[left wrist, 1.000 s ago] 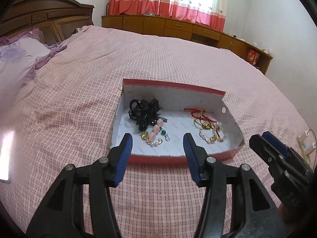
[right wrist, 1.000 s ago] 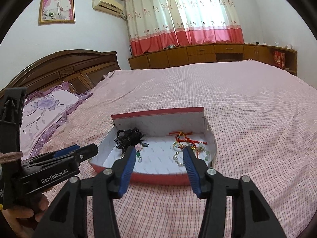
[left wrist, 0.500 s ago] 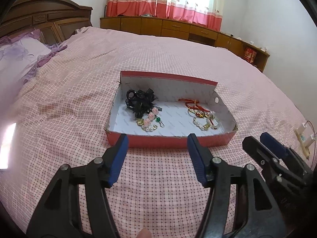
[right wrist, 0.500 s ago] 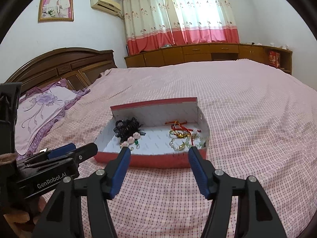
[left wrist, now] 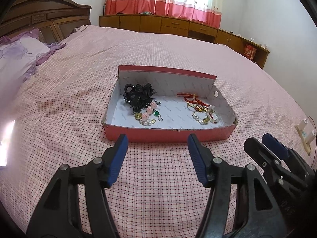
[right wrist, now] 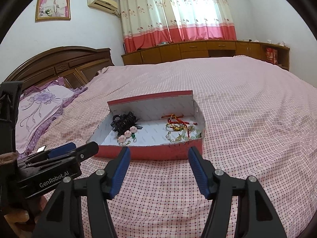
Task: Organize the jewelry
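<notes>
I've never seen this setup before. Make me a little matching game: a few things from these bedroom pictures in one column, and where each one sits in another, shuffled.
Things:
1. black hair bow
2. red cord bracelet
3. pillow
4. left tongs

Places:
A. at the headboard end of the bed
B. in the left part of the box
C. open above the bedspread, just short of the box
D. in the right part of the box

Pairs: 1-B, 2-D, 3-A, 4-C
</notes>
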Demonstrator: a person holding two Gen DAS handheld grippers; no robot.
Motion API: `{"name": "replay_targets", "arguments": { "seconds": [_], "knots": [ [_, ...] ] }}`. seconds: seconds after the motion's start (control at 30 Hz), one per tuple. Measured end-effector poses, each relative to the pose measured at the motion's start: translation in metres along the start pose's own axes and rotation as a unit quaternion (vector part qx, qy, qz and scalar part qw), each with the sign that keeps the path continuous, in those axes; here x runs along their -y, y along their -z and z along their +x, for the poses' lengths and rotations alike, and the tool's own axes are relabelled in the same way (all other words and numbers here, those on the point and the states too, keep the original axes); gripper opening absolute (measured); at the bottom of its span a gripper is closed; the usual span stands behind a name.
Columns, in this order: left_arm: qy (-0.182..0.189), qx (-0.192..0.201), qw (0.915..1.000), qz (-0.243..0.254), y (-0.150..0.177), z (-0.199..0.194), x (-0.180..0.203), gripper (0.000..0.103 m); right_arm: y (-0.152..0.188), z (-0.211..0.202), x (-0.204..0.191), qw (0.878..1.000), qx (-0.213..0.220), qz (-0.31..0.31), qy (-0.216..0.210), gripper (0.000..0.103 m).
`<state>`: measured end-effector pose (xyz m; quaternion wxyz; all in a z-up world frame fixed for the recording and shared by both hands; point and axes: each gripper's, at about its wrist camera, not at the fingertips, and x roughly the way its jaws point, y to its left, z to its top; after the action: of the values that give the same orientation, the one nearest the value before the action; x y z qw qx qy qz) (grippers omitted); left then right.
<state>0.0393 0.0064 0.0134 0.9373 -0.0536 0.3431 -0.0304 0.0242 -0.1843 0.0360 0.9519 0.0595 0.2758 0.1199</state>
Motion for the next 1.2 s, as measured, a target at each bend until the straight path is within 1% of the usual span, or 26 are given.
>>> {"name": "replay_targets", "arguments": {
  "seconds": [1.2],
  "knots": [
    [-0.003,0.008,1.0,-0.004,-0.0038,-0.0017,-0.0039,0.055,-0.001,-0.0006,0.0004,1.0,0.001,0.0,-0.002,0.063]
  ]
}}
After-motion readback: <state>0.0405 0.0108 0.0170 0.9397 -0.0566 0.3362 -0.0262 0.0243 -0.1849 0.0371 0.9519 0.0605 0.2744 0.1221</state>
